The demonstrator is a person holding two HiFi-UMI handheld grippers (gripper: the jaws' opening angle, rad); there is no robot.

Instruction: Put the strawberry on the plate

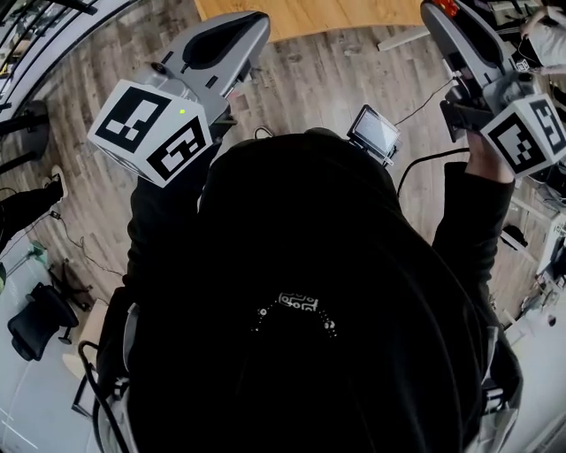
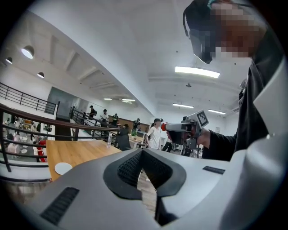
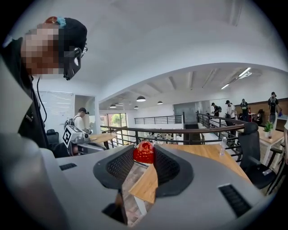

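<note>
A red strawberry (image 3: 144, 152) sits pinched between the tips of my right gripper (image 3: 144, 149), which is shut on it and held up in the air. In the head view that gripper (image 1: 442, 11) is at the top right, with the strawberry (image 1: 449, 7) just showing at its tip. My left gripper (image 1: 250, 25) is raised at the top left; its jaws (image 2: 143, 152) meet at the tips with nothing between them. A small white plate (image 2: 63, 168) lies on the wooden table (image 2: 85, 152), to the left beyond the left gripper. The left gripper view also shows the right gripper (image 2: 167, 127) and its strawberry (image 2: 163, 127).
The wooden table (image 1: 309, 13) lies ahead past both grippers, with a railing (image 3: 180, 131) behind it. A small screen device (image 1: 376, 133) and cables are on the plank floor. A black office chair (image 3: 252, 148) stands at the right; several people stand in the background.
</note>
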